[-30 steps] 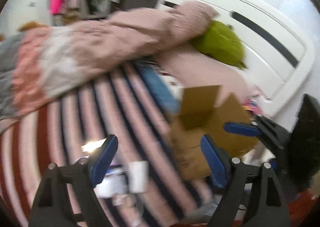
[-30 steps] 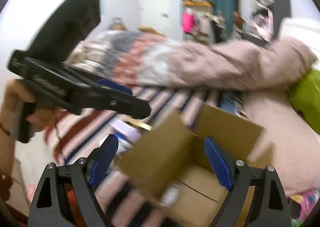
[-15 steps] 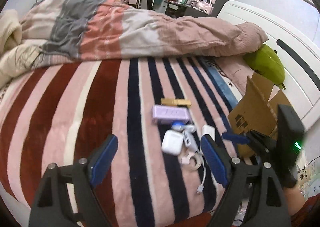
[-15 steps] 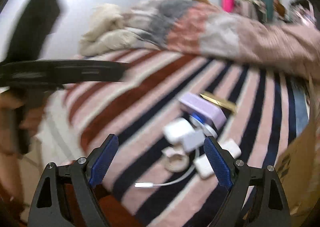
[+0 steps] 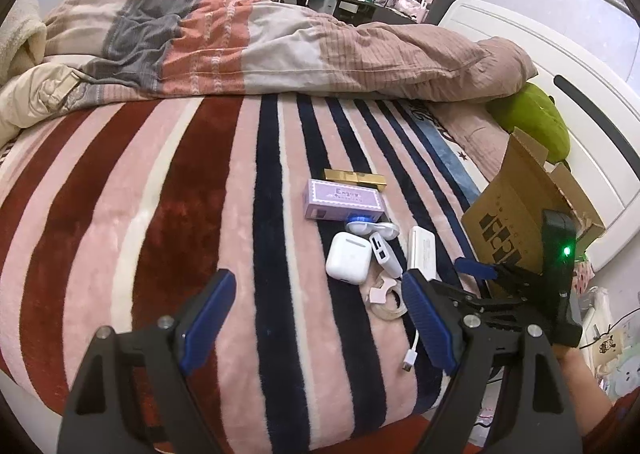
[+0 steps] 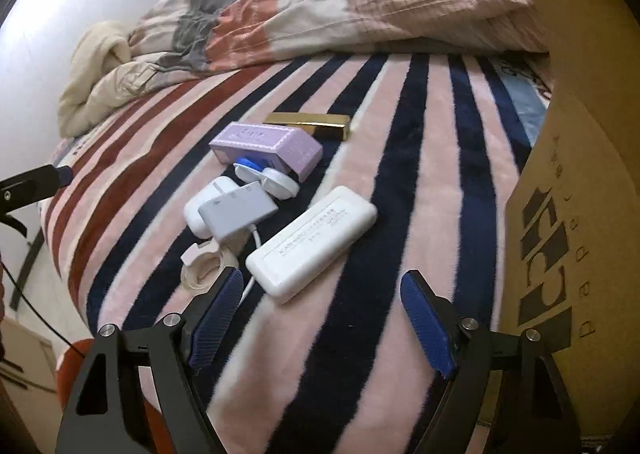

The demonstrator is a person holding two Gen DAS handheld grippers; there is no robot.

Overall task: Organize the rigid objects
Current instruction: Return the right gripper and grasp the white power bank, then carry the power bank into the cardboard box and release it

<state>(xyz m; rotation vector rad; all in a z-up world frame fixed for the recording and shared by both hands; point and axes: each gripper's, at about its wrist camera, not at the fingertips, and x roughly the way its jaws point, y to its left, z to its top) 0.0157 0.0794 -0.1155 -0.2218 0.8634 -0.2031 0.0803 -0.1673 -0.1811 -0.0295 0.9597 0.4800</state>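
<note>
On the striped blanket lies a cluster: a purple box [image 5: 344, 200] [image 6: 264, 142], a gold box [image 6: 312, 122], a blue-and-white lens case [image 6: 268, 178], a white earbuds case [image 5: 348, 258], a grey adapter [image 6: 236, 212] with a cable, a tape roll [image 6: 202, 268] and a white power bank [image 6: 316, 238] [image 5: 422, 252]. My left gripper [image 5: 316, 286] is open over bare blanket, left of the cluster. My right gripper [image 6: 322, 280] hovers just short of the power bank, its jaws closing with no pad touching anything.
An open cardboard box [image 5: 516, 214] [image 6: 580, 174] stands right of the cluster, close to my right gripper. A bunched duvet [image 5: 260, 42] crosses the far side of the bed. A green cushion [image 5: 536, 118] leans against the white headboard [image 5: 560, 66]. The bed's near edge is just below both grippers.
Both grippers have dropped toward the bed and swung from the cardboard box to the cluster. The right one is now much closer to the power bank, with its jaws slightly narrower.
</note>
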